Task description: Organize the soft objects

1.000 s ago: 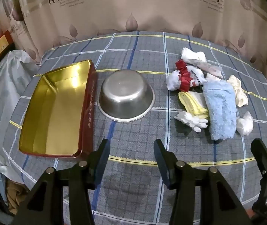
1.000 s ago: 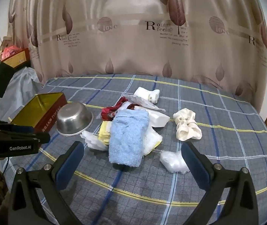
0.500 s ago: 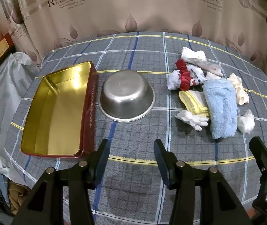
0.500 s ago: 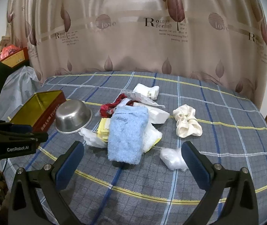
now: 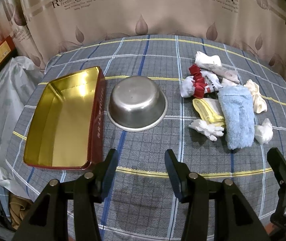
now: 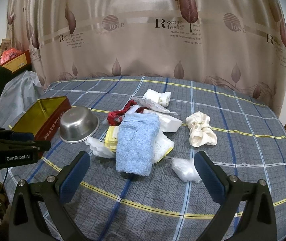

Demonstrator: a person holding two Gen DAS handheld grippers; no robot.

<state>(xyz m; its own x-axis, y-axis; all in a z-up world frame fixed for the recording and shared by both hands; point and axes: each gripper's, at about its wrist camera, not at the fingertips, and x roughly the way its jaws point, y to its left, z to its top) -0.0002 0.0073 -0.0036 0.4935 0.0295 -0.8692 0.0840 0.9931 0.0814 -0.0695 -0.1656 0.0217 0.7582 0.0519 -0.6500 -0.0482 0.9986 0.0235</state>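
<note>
A pile of soft things lies on the right of the checked table: a folded blue towel (image 5: 237, 116) (image 6: 137, 142), a yellow cloth (image 5: 208, 108), a red scrunchie (image 5: 198, 80) (image 6: 118, 114), white socks (image 5: 207, 59) (image 6: 159, 97), a cream scrunchie (image 6: 200, 129) and a crumpled white bag (image 6: 185, 169). An open gold-lined red tin (image 5: 62, 118) (image 6: 40, 116) sits at left, with a steel bowl (image 5: 136, 103) (image 6: 78, 123) beside it. My left gripper (image 5: 140, 160) is open over bare cloth in front of the bowl. My right gripper (image 6: 141, 166) is open wide, just short of the towel.
A leaf-print curtain (image 6: 143, 30) hangs behind the table. A plastic-covered heap (image 5: 0, 92) and a red box (image 6: 16, 58) stand off the left edge. The left gripper's body (image 6: 12, 146) shows at the left of the right wrist view.
</note>
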